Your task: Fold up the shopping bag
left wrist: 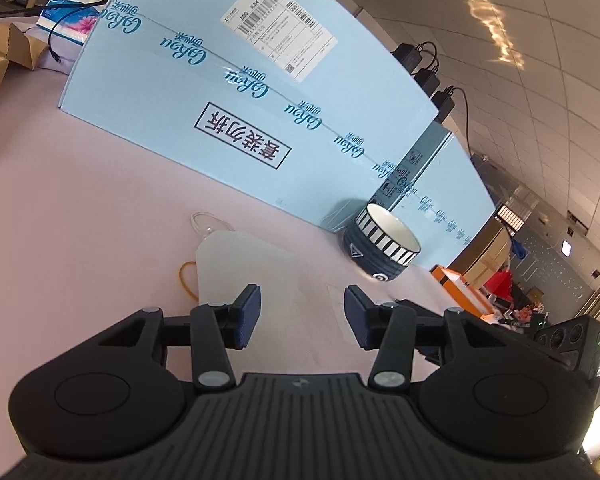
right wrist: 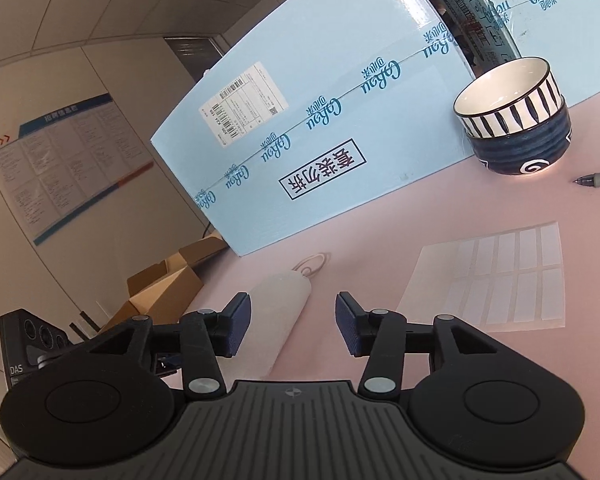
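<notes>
Folded shopping bag (left wrist: 236,264) lies flat just ahead of both hand-held grippers (left wrist: 302,316) (right wrist: 292,322); jaws apart, empty.

The shopping bag (left wrist: 236,264), low in the left wrist view, looks like thin translucent plastic, milky and softly matt. The table (left wrist: 80,208) under it is a smooth, flat pink with no shine. The big box (left wrist: 228,92) at top is pale blue cardboard, taped glossy along its seam. The bowl (right wrist: 512,116), upper right of the right wrist view, is glazed ceramic. Both grippers, left (left wrist: 302,316) and right (right wrist: 292,322), are matt black plastic with textured dark pads (right wrist: 346,328).
</notes>
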A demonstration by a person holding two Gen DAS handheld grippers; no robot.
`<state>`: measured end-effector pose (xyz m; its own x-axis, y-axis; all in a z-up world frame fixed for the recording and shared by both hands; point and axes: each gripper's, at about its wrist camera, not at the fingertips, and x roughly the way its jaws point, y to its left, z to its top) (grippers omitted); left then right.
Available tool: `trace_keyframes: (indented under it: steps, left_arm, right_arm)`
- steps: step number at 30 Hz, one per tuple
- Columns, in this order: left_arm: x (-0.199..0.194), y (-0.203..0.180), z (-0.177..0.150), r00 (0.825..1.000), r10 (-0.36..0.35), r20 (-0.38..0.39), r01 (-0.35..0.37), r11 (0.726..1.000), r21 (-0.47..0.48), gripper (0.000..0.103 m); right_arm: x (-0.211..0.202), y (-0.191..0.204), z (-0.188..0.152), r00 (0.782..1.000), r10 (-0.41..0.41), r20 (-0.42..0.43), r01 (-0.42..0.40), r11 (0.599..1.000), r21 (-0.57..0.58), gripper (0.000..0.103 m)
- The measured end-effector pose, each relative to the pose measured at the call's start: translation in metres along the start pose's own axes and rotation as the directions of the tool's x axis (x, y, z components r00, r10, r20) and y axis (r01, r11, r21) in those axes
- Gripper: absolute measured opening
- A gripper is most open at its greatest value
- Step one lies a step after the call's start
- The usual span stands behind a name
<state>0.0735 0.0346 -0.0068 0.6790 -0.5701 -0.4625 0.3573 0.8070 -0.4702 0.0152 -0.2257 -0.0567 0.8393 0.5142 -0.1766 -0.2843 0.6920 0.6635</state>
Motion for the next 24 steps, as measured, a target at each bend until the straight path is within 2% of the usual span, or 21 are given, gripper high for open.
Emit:
trace_keyframes:
  steps: [1,2,3,6,8,10,11,12,14,17,19,20,21,22,24]
  left_arm:
    - [0.004,-0.002,-0.002,0.999,0.050,-0.020,-0.049,0.999,0.020,0.017]
    - [0.004,-0.001,-0.002,0.998,0.055,-0.018,-0.055,0.998,0.022,0.002]
    - [0.002,0.000,-0.002,0.999,0.051,-0.012,-0.051,0.998,0.020,0.001]
    - [-0.015,0.011,0.002,0.995,-0.077,0.067,0.080,0.996,-0.040,0.000]
    - [-0.027,0.020,0.007,0.978,-0.165,0.126,0.176,0.981,-0.082,0.000]
    - [-0.035,0.028,0.011,0.954,-0.245,0.173,0.268,0.955,-0.128,0.000]
    - [-0.038,0.034,0.012,0.941,-0.276,0.198,0.308,0.938,-0.160,0.000]
    - [-0.039,0.037,0.013,0.936,-0.279,0.213,0.318,0.932,-0.177,0.000]
    - [-0.041,0.039,0.013,0.942,-0.250,0.223,0.293,0.937,-0.188,0.000]
    - [-0.039,0.034,0.014,0.969,-0.153,0.196,0.186,0.969,-0.163,0.001]
    - [-0.037,0.031,0.014,0.980,-0.087,0.180,0.113,0.983,-0.145,0.006]
    - [-0.037,0.029,0.014,0.984,-0.060,0.171,0.084,0.987,-0.136,0.013]
    - [-0.035,0.029,0.014,0.986,-0.062,0.157,0.083,0.988,-0.132,0.021]
    - [-0.033,0.028,0.013,0.987,-0.061,0.146,0.080,0.989,-0.124,0.024]
    - [-0.029,0.026,0.011,0.992,-0.046,0.120,0.059,0.993,-0.103,0.034]
  right_arm:
    - [0.001,0.001,-0.001,1.000,0.001,-0.008,-0.001,1.000,-0.005,0.046]
    - [0.003,0.003,-0.002,1.000,0.006,-0.022,-0.006,1.000,-0.015,0.046]
    - [0.005,0.005,-0.002,0.999,0.012,-0.032,-0.013,1.000,-0.022,0.046]
    - [0.008,0.008,-0.006,0.997,0.033,-0.067,-0.036,0.999,-0.039,0.046]
    - [0.010,0.010,-0.008,0.995,0.045,-0.087,-0.049,0.998,-0.046,0.051]
    - [0.011,0.012,-0.010,0.993,0.056,-0.103,-0.062,0.997,-0.050,0.055]
    - [0.011,0.012,-0.010,0.992,0.063,-0.109,-0.069,0.996,-0.052,0.055]
    - [0.014,0.015,-0.011,0.991,0.069,-0.116,-0.075,0.996,-0.054,0.055]
    - [0.016,0.018,-0.012,0.989,0.071,-0.129,-0.080,0.995,-0.065,0.057]
    - [0.018,0.022,-0.015,0.988,0.055,-0.147,-0.069,0.993,-0.093,0.058]
    - [0.018,0.025,-0.017,0.988,0.045,-0.151,-0.062,0.992,-0.113,0.058]
    - [0.018,0.027,-0.018,0.988,0.040,-0.150,-0.059,0.990,-0.126,0.058]
    - [0.018,0.029,-0.019,0.988,0.039,-0.149,-0.059,0.989,-0.135,0.059]
    - [0.019,0.032,-0.020,0.987,0.038,-0.155,-0.062,0.986,-0.153,0.065]
    - [0.022,0.038,-0.023,0.985,0.034,-0.169,-0.067,0.979,-0.193,0.067]
